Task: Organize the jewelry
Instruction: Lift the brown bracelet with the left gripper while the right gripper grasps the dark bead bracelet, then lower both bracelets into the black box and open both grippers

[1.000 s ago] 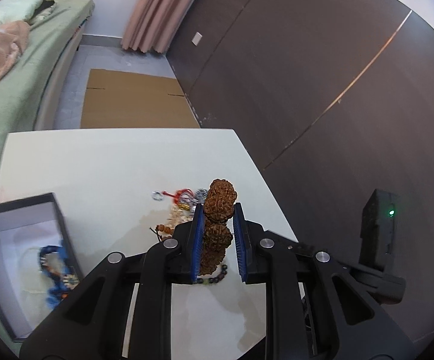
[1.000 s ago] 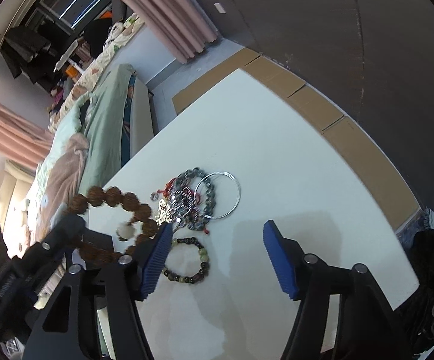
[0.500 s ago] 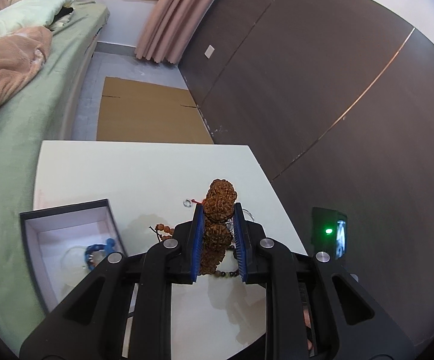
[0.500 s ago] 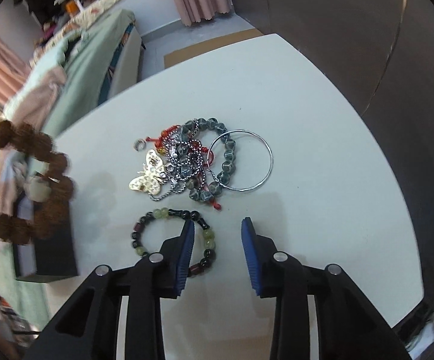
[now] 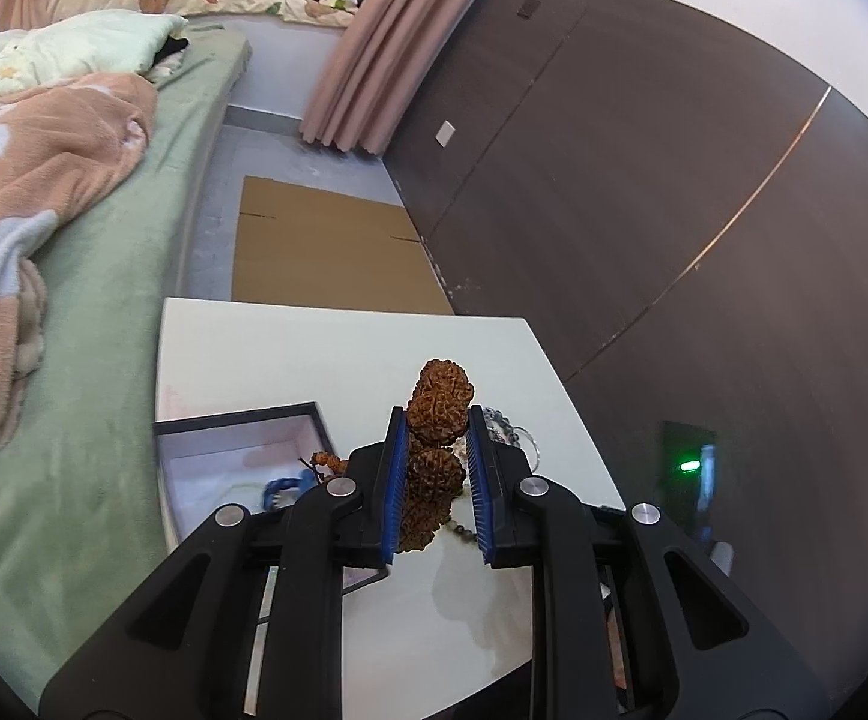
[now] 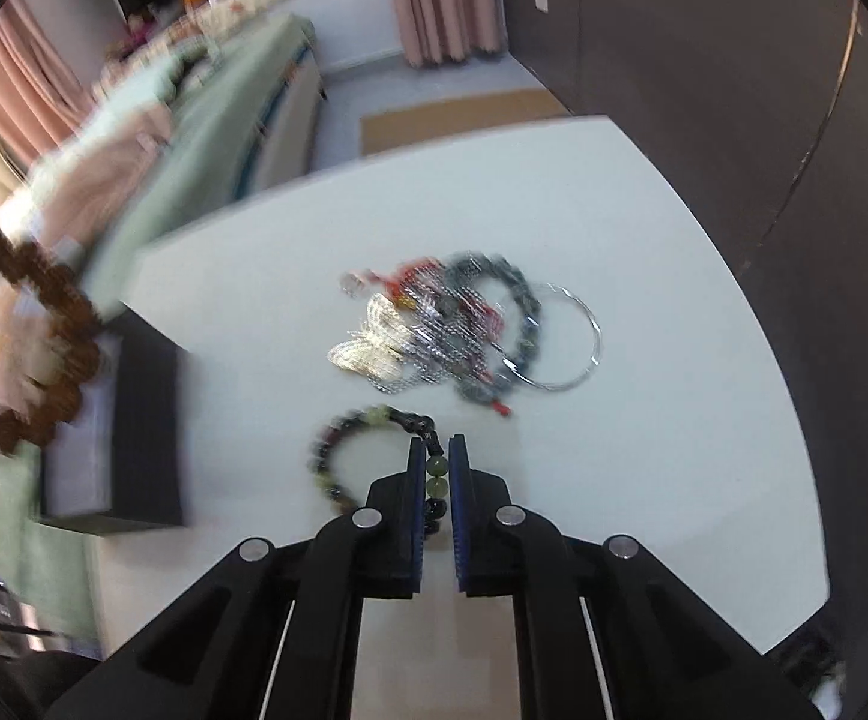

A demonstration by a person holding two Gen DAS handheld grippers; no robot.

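The left gripper (image 5: 434, 420) is clenched on a bracelet of large, wrinkled brown seed beads (image 5: 437, 402), held above the white table (image 5: 314, 360). At its nine o'clock sits an open dark box (image 5: 242, 420) with a pale lining and a blue item inside. The right gripper (image 6: 436, 450) is closed around a green-and-dark beaded bracelet (image 6: 338, 444) lying on the table. At its twelve o'clock is a tangle of jewelry: a silver butterfly piece (image 6: 374, 342), chains, a grey bead bracelet (image 6: 518, 300) and a thin silver bangle (image 6: 578, 336).

A dark brown wall (image 5: 644, 180) meets pink curtains (image 5: 368, 60); flat cardboard (image 5: 326, 252) lies on the grey floor (image 5: 290, 156) beside a green bed (image 5: 104, 312).
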